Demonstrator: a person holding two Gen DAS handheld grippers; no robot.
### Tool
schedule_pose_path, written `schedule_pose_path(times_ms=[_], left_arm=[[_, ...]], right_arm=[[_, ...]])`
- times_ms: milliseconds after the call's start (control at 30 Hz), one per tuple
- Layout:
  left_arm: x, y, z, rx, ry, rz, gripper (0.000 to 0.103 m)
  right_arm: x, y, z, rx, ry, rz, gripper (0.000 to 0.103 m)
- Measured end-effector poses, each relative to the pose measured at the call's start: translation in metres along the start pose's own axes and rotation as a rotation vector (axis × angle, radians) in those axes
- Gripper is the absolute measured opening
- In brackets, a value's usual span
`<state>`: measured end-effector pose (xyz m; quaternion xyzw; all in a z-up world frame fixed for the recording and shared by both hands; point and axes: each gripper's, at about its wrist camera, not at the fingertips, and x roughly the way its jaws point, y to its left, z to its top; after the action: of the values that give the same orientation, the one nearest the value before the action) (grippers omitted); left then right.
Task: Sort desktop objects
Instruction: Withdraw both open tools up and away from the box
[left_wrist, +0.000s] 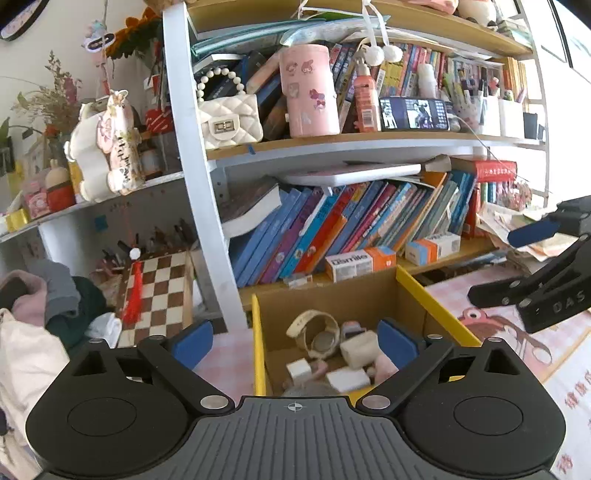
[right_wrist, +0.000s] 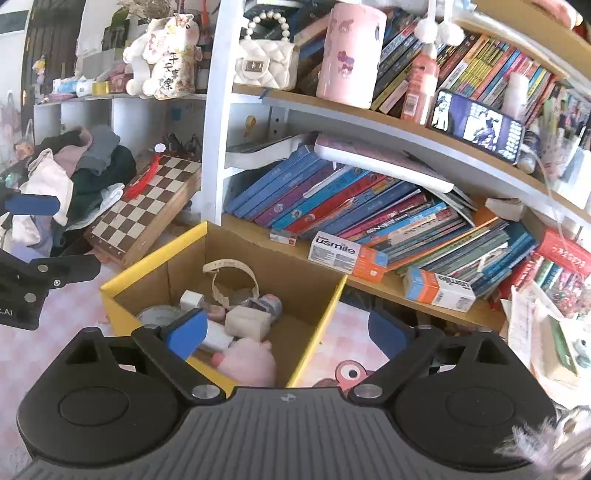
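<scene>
An open cardboard box with yellow edges (left_wrist: 436, 306) (right_wrist: 155, 258) stands on the pink desk mat below the bookshelf. It holds several small items: a cream watch (left_wrist: 316, 332) (right_wrist: 231, 275), a white block (left_wrist: 360, 349) (right_wrist: 245, 321), a pink plush (right_wrist: 247, 360) and small white boxes (left_wrist: 299, 371). My left gripper (left_wrist: 295, 347) is open and empty, hovering over the box's near left edge. My right gripper (right_wrist: 288, 332) is open and empty over the box's near right corner. Each gripper shows at the edge of the other's view, the right one (left_wrist: 535, 236) and the left one (right_wrist: 33, 206).
A crowded bookshelf (left_wrist: 332, 144) rises behind the box, with leaning books (right_wrist: 351, 210) and toothpaste boxes (left_wrist: 360, 264) (right_wrist: 347, 254). A chessboard (left_wrist: 159, 291) (right_wrist: 144, 206) and a clothes pile (right_wrist: 74, 170) lie left. Loose papers (right_wrist: 535, 325) lie right.
</scene>
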<state>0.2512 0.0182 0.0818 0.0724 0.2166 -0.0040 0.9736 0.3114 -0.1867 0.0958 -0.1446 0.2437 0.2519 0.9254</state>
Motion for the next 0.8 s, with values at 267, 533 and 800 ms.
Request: schedule_pose_path(times_ms=[267, 533, 800], left_arm=[[-0.036, -0.001, -0.021, -0.042, 0.017, -0.01, 0.099], [-0.067, -0.002, -0.045, -0.056, 0.041, -0.006, 0.1], [-0.085, -0.006, -0.075, -0.03, 0.083, 0.021, 0.1]], right_arm=[[-0.04, 0.023, -0.025, 0.01, -0.025, -0.039, 0.099], [-0.061, 0.051, -0.057, 0.038, -0.009, -0.058, 0.101], [-0.076, 0.072, -0.087, 0.088, 0.027, -0.075, 0.101]])
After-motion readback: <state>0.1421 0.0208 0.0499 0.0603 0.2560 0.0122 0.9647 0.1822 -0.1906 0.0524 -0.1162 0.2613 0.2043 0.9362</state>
